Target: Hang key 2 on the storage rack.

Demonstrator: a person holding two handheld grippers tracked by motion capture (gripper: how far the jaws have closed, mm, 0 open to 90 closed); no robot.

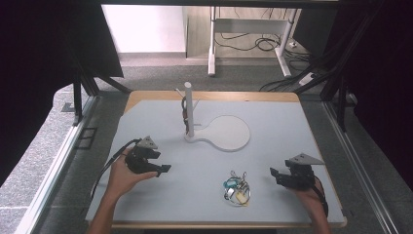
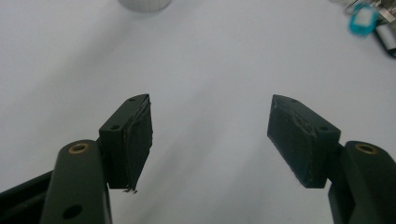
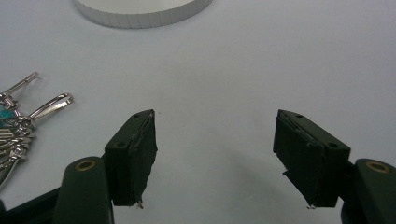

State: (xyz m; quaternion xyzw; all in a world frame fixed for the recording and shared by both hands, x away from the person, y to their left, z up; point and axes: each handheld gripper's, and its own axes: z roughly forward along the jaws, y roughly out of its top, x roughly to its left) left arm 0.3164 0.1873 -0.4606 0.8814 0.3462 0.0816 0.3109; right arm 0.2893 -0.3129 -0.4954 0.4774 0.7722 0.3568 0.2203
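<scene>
- High view: bunch of keys [image 1: 236, 189] lying flat on the worktop [image 1: 272, 126], on the near side of the white stand [image 1: 190, 111] and well apart from it. Something dark already hanging on the stand's post — too small to name. Left claw [image 1: 163, 170] low, left of the keys; right claw [image 1: 273, 173] right of the keys, neither touching them.
- Left claw view: pads [image 2: 136, 140] spread wide, nothing between them, bare worktop beneath; keys [image 2: 369, 21] off at the upper right, edge of the stand's base [image 2: 144, 4] at the top.
- Right claw view: pads [image 3: 137, 156] spread too, empty; keys [image 3: 18, 126] just left of the claw, base rim [image 3: 140, 16] beyond.
- Progress, as a judgement: keys not yet picked up — grasping and hanging on the stand likely left to do.
</scene>
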